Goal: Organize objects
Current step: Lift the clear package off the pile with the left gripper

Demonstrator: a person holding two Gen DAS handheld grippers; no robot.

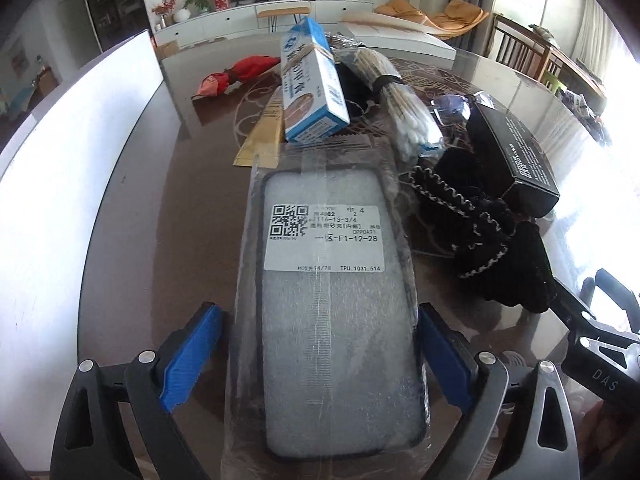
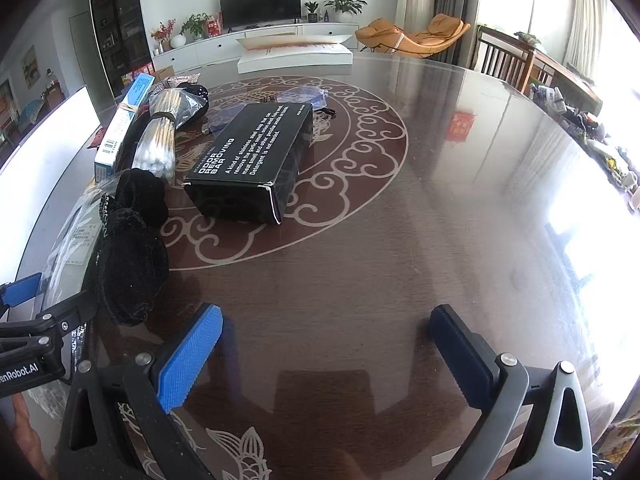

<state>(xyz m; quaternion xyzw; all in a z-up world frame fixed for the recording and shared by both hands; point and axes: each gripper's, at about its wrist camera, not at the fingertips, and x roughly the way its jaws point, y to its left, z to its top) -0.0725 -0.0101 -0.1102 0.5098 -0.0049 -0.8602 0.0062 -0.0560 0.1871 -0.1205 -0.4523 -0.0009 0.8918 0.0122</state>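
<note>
Left gripper: the left gripper [image 1: 320,356] stood wide open over the table, its blue pads [image 1: 191,354] either side of the bagged phone case; the left pad stood clear of the bag, and whether the right pad touched the bag's edge I could not tell.
Phone case: the phone case [image 1: 332,320], sealed in a clear plastic bag with a white printed label [image 1: 325,237], lay flat on the table between those jaws, its far end reaching toward the blue box.
Right gripper: the right gripper [image 2: 326,354] was open as well, with nothing between its pads, only bare table beneath.
Table: the dark glossy table [image 2: 400,240] carried a pale scroll pattern in a ring.
Blue box: a blue and white carton [image 1: 314,84] lay just beyond the case's far end, atop a flat gold packet [image 1: 260,136].
Cotton swabs: a tied bundle of cotton swabs [image 1: 400,100] lay just right of the carton.
Black fabric: a black knitted item [image 1: 492,248] lay to the right of the case, near the left gripper.
Black box: a black box [image 2: 252,160] with white lettering sat right of the fabric, toward the table's middle.
Glasses: a pair of glasses [image 1: 460,106] lay beyond the black box.
Red item: a red item [image 1: 236,76] lay far left on the table.
White board: a white panel [image 1: 68,184] stood along the left edge.
</note>
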